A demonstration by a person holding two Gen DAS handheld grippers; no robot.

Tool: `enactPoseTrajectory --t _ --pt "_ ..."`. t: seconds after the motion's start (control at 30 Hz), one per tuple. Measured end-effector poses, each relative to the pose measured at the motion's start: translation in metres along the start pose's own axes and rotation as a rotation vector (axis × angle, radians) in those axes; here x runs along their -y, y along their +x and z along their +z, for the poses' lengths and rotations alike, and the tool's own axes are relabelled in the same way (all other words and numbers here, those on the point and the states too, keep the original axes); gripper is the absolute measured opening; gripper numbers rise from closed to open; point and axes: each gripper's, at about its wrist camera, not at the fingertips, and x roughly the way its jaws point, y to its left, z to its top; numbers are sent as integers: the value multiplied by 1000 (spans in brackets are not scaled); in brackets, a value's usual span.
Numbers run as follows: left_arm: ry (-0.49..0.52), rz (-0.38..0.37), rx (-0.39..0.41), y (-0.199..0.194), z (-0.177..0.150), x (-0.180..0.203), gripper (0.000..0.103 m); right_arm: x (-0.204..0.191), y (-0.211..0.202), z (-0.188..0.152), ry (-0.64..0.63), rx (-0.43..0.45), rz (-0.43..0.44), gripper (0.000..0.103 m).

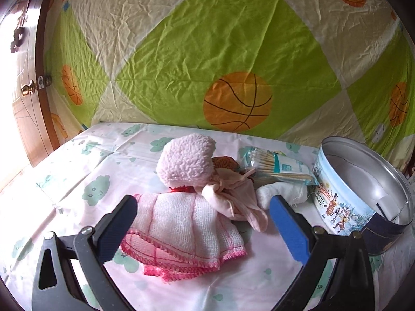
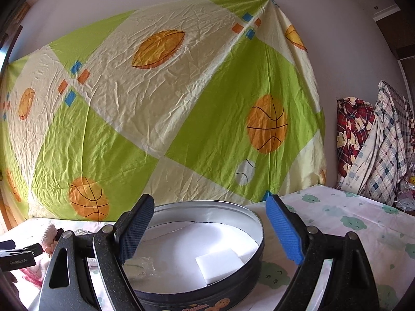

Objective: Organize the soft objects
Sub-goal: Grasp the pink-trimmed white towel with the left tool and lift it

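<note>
Nearest in the left wrist view: left claw (image 1: pixel 203 216) spread wide, pinching nothing, hanging over a folded white gauze cloth with pink stitched edging (image 1: pixel 186 223) at lower centre of the frame. Just behind it, one pale pink knotted fabric piece (image 1: pixel 233 197), touching the cloth's upper right edge. Above that, one fluffy pink bundle (image 1: pixel 186 158) at centre, resting against a scrap of orange patterned cloth (image 1: pixel 223 162). To the right, one rolled white towel (image 1: pixel 272 194) beside the blue pad, and one clear packet of wooden cotton swabs (image 1: pixel 275 165) leaning over it toward the tin. All lying together on a worktop (image 1: pixel 77 171) covered in a pale sheet with green cloud prints.

At right edge, one round biscuit tin (image 1: pixel 334 207), lid off, printed with skating figures.

Nearest in the right wrist view: right claw (image 2: pixel 208 229) likewise spread, gripping nothing, framing the same tin (image 2: pixel 249 280) at lower centre. Inside the tin: one white paper lining, one white rectangular sponge block (image 2: pixel 220 264) toward the lower right, and one crumpled clear wrapper (image 2: pixel 142 267) at lower left, contents impossible to tell. None of the soft things inside yet.

Farthest: one large green and cream sheet with orange balls (image 2: pixel 155 108) hung across the wall, and several patterned checked fabrics (image 2: pixel 376 142) heaped at right.
</note>
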Motion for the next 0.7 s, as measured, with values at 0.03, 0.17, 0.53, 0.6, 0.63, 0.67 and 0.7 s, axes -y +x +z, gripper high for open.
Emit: enactPoseTrajectory --t 0.03,0.17,0.53,0.6,0.63,0.67,0.7 --pt "-8 -14 -18 3 0 -5 103 -4 -2 -1 -2 -4 7 89" --pt "-51 -48 -89 15 -1 -24 103 -22 -4 -6 19 -72 63 89" --pt "-89 -21 -228 39 -7 -53 103 -94 -17 -26 -15 -200 223 89" --pt "-103 -13 -252 43 -9 -56 103 -102 -18 -29 -32 -217 246 89" --pt "-107 -12 -263 45 -10 -57 103 -106 -18 -30 -42 -222 255 89" --pt "-107 -12 -277 47 -11 -57 103 -108 -19 -30 -51 -224 264 89" --pt "-107 -10 -294 51 -11 -56 103 -109 -21 -31 -55 -223 270 89"
